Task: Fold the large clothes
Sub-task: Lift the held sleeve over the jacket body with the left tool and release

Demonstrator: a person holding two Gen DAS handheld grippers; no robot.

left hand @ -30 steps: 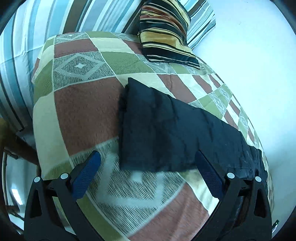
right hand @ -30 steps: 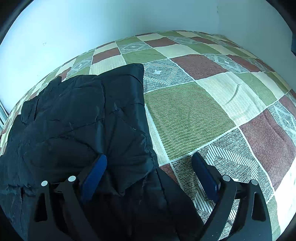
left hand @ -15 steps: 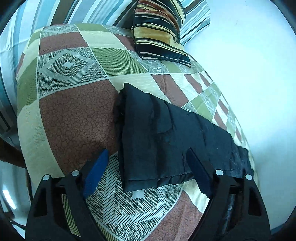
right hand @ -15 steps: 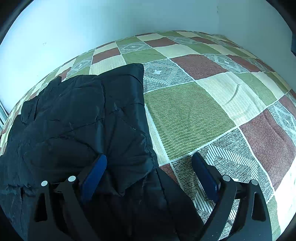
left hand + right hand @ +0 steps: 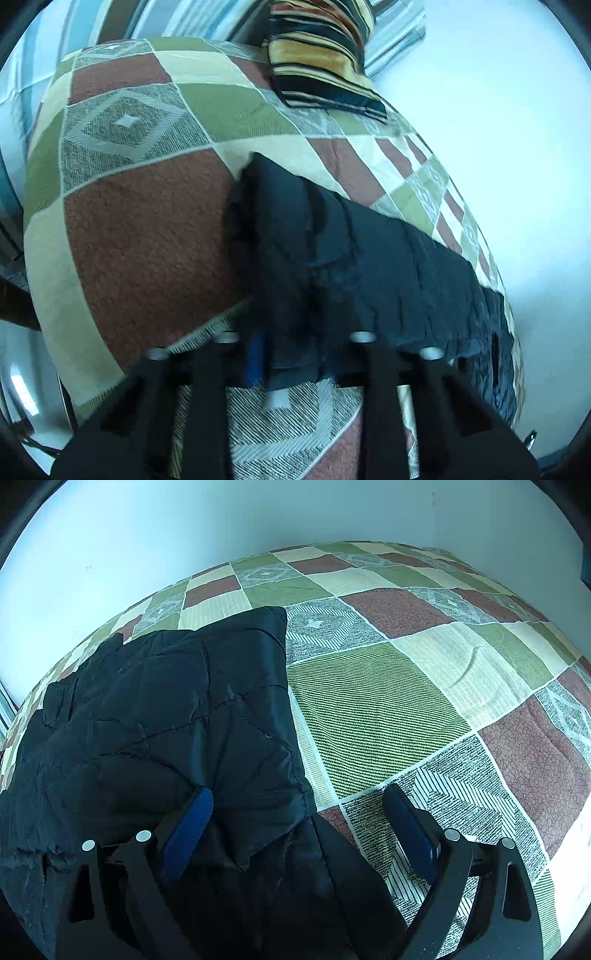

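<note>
The jacket (image 5: pixel 369 266) lies on the bed (image 5: pixel 147 240). In the left wrist view, a pillow (image 5: pixel 325 62) rests at the far end, beyond the jacket. In the right wrist view, the jacket occupies the left side, bare bed to its right.

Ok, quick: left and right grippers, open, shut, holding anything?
Left gripper: jaws just closed on the dark jacket edge.
Right gripper: open above the jacket, holding nothing.

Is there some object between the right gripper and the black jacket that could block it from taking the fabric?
Nothing visible does. The right gripper is open directly over the near edge of the black jacket, with one pad above the fabric and the other above the patchwork bedspread. The left gripper is shut on the jacket's other end.
</note>
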